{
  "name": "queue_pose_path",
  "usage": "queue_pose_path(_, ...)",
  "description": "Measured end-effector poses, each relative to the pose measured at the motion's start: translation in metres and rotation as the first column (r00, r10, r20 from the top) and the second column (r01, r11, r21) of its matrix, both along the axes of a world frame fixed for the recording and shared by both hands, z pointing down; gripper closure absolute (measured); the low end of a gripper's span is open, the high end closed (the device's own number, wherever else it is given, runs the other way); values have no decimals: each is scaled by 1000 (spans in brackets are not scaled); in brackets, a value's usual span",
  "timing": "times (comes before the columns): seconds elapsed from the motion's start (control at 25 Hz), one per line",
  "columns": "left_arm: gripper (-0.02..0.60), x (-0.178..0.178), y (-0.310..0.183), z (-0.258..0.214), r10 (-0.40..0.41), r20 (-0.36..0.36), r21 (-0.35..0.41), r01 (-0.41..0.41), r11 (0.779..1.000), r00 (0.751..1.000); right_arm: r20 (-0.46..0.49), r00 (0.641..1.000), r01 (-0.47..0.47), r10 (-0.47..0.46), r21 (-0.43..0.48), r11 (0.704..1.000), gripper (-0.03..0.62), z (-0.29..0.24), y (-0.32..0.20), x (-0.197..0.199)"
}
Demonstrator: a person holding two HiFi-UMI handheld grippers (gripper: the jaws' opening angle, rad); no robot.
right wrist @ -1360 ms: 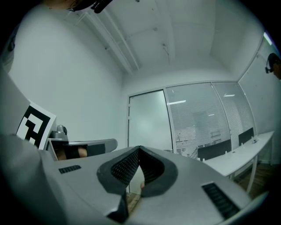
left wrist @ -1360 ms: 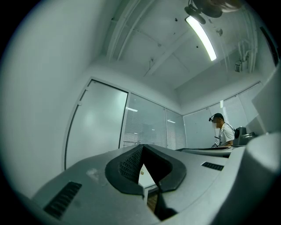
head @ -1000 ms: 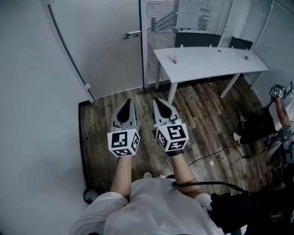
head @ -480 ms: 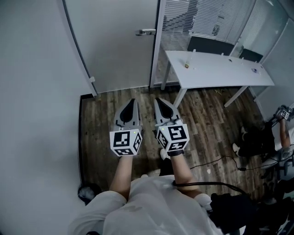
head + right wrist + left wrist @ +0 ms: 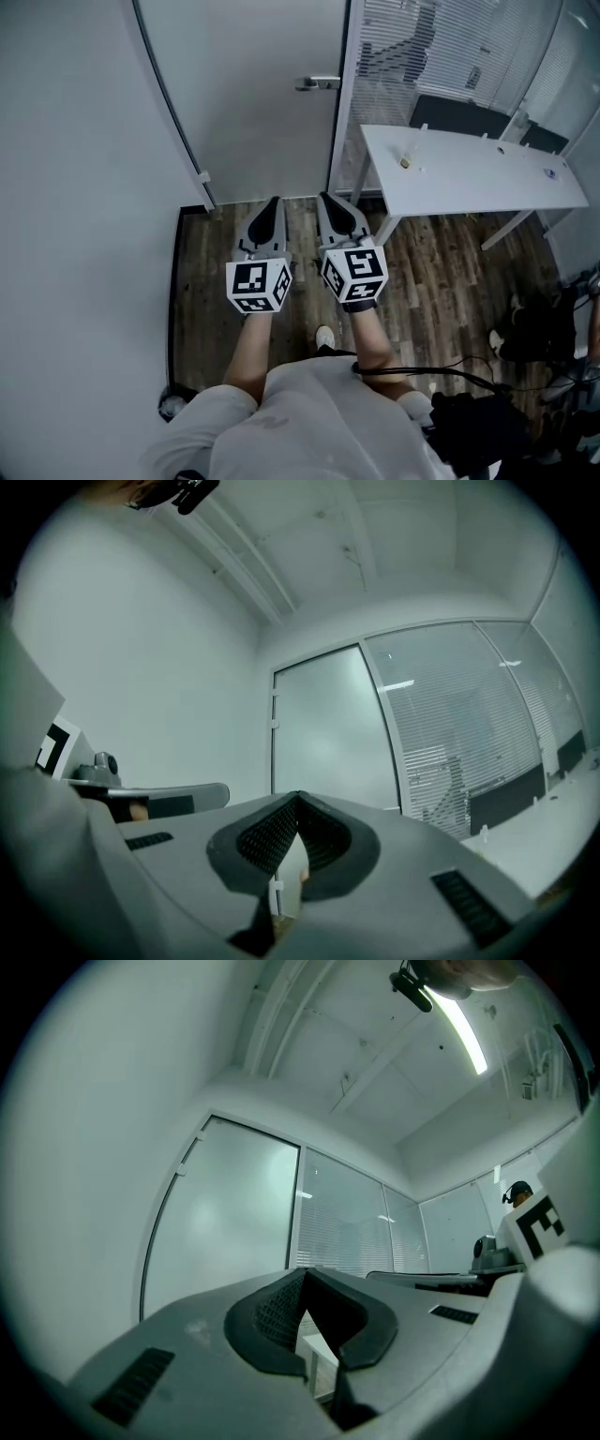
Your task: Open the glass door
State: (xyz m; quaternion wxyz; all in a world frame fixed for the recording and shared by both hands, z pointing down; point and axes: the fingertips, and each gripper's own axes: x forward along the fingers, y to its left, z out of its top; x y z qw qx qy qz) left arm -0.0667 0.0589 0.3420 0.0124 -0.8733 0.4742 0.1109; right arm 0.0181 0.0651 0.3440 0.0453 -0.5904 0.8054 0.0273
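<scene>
The frosted glass door (image 5: 253, 103) stands shut ahead, hinged on its left, with a metal lever handle (image 5: 317, 83) near its right edge. It also fills the middle of the left gripper view as the glass door (image 5: 220, 1232) and shows as the glass door (image 5: 328, 738) in the right gripper view. My left gripper (image 5: 273, 201) and right gripper (image 5: 324, 198) are held side by side, both shut and empty, pointing at the door's lower part and well short of it. The handle sits far above and beyond the right gripper.
A white table (image 5: 478, 173) with a small bottle (image 5: 405, 161) stands to the right, against a glass wall with blinds (image 5: 441, 47). A white wall (image 5: 75, 187) runs along the left. Cables (image 5: 450, 370) and dark gear lie on the wood floor (image 5: 206, 281) at the lower right.
The person has walked toward the door: door, handle and table have drawn nearer and slid right and down in the head view. Both grippers stay shut, side by side.
</scene>
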Motion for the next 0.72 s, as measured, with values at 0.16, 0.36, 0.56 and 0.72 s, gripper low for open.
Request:
queue_pose_path(0.16, 580, 37, -51, -18, -14, 7, 25, 14, 1000, 1000, 7, 1000, 19, -20, 21, 1000, 592, -16, -52, 35)
queue_pose_path(0.36, 580, 77, -102, -9, -17, 16, 3, 17, 1000, 1000, 30, 999, 28, -28, -5, 1000, 592, -5, -104, 73)
queue_pose_path(0.56, 580, 106, -136, -3, -23, 8, -9, 23, 1000, 1000, 47, 998, 42, -40, -39, 998, 592, 12, -138, 102)
queue_pose_path(0.72, 580, 120, -156, 5, -17, 27, -15, 18, 1000, 999, 90, 995, 39, -33, -66, 997, 594, 28, -160, 120)
